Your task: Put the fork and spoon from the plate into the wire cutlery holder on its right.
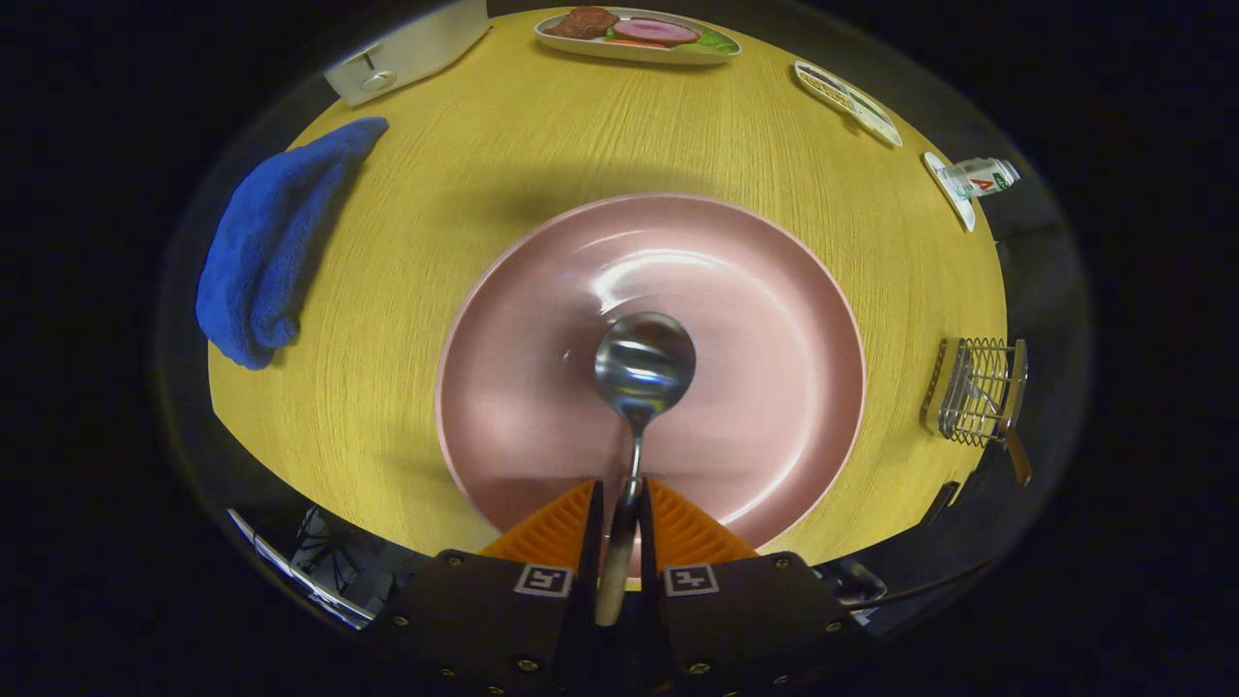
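The gripper [619, 513] is closed on the spoon [643, 373], its 2 orange fingers [557, 528] pinching the pale handle, bowl pointing forward above the pink plate [774, 290]. The wire cutlery holder [973, 392] sits well off to the fingers' right, a wooden-handled utensil, probably the fork, already in it. Judgement: keep the pinch firm, carry the spoon right, tip it upright, and lower it into a free cell before releasing.

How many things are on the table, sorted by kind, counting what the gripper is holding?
Cutlery: 2, the spoon clamped in the gripper, and a handle in the wire holder.
Plates: 2, pink plate, food plate.
Cloth: 1, blue.
Holder: 1.
Total: 6.
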Motion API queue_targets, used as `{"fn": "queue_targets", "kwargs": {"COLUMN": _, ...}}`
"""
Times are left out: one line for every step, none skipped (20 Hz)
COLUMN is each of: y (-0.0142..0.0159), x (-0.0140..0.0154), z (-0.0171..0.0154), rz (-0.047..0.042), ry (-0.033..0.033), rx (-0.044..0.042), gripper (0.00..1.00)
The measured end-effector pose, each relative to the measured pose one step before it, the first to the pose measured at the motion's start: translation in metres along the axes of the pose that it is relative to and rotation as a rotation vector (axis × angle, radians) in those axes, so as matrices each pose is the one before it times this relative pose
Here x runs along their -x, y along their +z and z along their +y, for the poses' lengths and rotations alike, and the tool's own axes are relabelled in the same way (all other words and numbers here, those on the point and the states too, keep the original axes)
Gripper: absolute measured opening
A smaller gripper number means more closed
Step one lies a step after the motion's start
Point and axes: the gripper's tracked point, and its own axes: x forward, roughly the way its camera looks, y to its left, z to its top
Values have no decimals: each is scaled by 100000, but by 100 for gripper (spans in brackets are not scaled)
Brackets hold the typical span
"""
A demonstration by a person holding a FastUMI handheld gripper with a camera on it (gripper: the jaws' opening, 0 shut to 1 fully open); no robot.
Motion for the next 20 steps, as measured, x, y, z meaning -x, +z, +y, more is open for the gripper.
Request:
{"fn": "queue_targets", "kwargs": {"y": -282, "x": 10, "z": -156, "rz": 284, "ry": -1634, "rx": 1092, "gripper": 20}}
{"fn": "queue_targets", "kwargs": {"y": 129, "x": 94, "z": -69, "rz": 487, "ry": 239, "rx": 1257, "gripper": 12}}
{"fn": "queue_targets", "kwargs": {"y": 121, "x": -280, "z": 263, "rz": -527, "ry": 1238, "rx": -201, "gripper": 12}}
{"fn": "queue_targets", "kwargs": {"y": 208, "x": 167, "z": 118, "rz": -1146, "ry": 793, "rx": 380, "gripper": 12}}
{"fn": "queue_targets", "kwargs": {"y": -28, "x": 302, "z": 228, "rz": -130, "ry": 933, "rx": -843, "gripper": 3}}
{"fn": "queue_targets", "kwargs": {"y": -73, "x": -84, "z": -45, "rz": 162, "ry": -70, "rx": -263, "gripper": 2}}
{"fn": "queue_targets", "kwargs": {"y": -15, "x": 117, "z": -56, "rz": 506, "ry": -145, "rx": -63, "gripper": 3}}
{"fn": "queue_targets", "kwargs": {"y": 14, "x": 127, "z": 64, "rz": 76, "ry": -366, "rx": 188, "gripper": 3}}
{"fn": "queue_targets", "kwargs": {"y": -32, "x": 157, "z": -86, "rz": 290, "ry": -362, "rx": 327, "gripper": 3}}
{"fn": "queue_targets", "kwargs": {"y": -6, "x": 213, "z": -36, "rz": -7, "ry": -292, "rx": 405, "gripper": 3}}
{"fn": "queue_targets", "kwargs": {"y": 183, "x": 335, "z": -133, "rz": -342, "ry": -625, "rx": -46, "gripper": 3}}
{"fn": "queue_targets", "kwargs": {"y": 83, "x": 363, "z": -164, "rz": -441, "ry": -559, "rx": -318, "gripper": 3}}
{"fn": "queue_targets", "kwargs": {"y": 133, "x": 511, "z": -201, "rz": -349, "ry": -612, "rx": -630, "gripper": 3}}
{"fn": "queue_targets", "kwargs": {"y": 202, "x": 498, "z": -265, "rz": -574, "ry": -862, "rx": -703, "gripper": 3}}
{"fn": "queue_targets", "kwargs": {"y": 150, "x": 623, "z": -291, "rz": -527, "ry": -849, "rx": -813, "gripper": 3}}
{"fn": "queue_targets", "kwargs": {"y": 109, "x": 563, "z": -371, "rz": -626, "ry": -964, "rx": -743, "gripper": 3}}
{"fn": "queue_targets", "kwargs": {"y": 192, "x": 566, "z": -435, "rz": -684, "ry": -1007, "rx": -750, "gripper": 3}}
{"fn": "queue_targets", "kwargs": {"y": 134, "x": 546, "z": -369, "rz": -643, "ry": -1039, "rx": -696, "gripper": 3}}
{"fn": "queue_targets", "kwargs": {"y": 155, "x": 549, "z": -422, "rz": -627, "ry": -861, "rx": -800, "gripper": 3}}
{"fn": "queue_targets", "kwargs": {"y": 138, "x": 527, "z": -426, "rz": -730, "ry": -505, "rx": -1153, "gripper": 3}}
